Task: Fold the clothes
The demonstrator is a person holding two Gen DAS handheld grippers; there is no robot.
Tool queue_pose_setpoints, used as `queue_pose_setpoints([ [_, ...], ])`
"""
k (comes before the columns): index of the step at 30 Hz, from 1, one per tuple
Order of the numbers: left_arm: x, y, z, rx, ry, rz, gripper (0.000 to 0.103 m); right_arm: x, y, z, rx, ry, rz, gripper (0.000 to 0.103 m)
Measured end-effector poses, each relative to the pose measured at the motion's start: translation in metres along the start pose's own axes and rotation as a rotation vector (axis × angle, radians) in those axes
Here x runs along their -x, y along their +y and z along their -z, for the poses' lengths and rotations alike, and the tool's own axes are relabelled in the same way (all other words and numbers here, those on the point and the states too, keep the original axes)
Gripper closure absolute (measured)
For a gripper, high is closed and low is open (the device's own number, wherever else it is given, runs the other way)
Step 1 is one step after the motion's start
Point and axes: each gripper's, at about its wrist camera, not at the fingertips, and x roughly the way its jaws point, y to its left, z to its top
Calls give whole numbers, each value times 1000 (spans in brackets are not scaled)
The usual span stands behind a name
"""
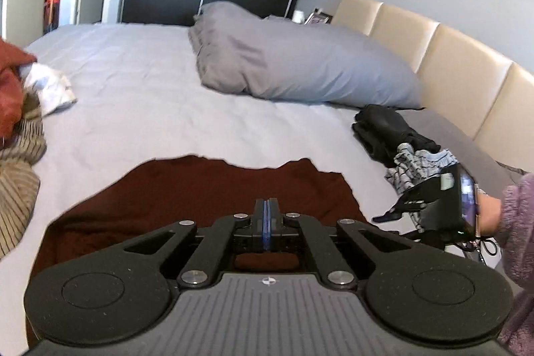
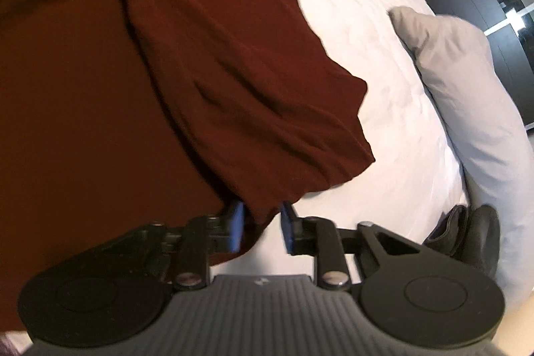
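A dark red shirt (image 1: 200, 189) lies spread on the white bedsheet (image 1: 150, 95), just below my left gripper (image 1: 266, 209). That gripper is shut, its blue pads pressed together, and I see no fabric between them. In the right wrist view the shirt (image 2: 217, 55) has one side folded over, with a rumpled corner hanging down. My right gripper (image 2: 263, 222) stands open around that corner; a gap shows beside the right pad (image 2: 288, 231). The right gripper (image 1: 397, 211) also appears at the right of the left wrist view, held by a hand in a purple sleeve (image 1: 517, 222).
A grey pillow (image 1: 300, 65) lies against the cream headboard (image 1: 434, 55). Folded black clothes (image 1: 387, 129) and a patterned cloth (image 1: 417, 165) sit by the right gripper. A pile with a striped garment (image 1: 20, 175), white cloth (image 1: 50, 85) and a rust-red piece (image 1: 10, 89) lies left.
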Motion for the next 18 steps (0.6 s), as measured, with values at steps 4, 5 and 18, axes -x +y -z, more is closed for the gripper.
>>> queue_pose_setpoints([
  [4,-14,-16,10,-138,83,-92,103,-1,-3,2,-29,8,-15,83],
  [5,-20,-19,16,-175,102,-130,101,0,-2,3,-29,9,-15,83],
  [18,-80,-14,73,-249,339,-349,68,0,-4,7,-63,9,-36,82],
])
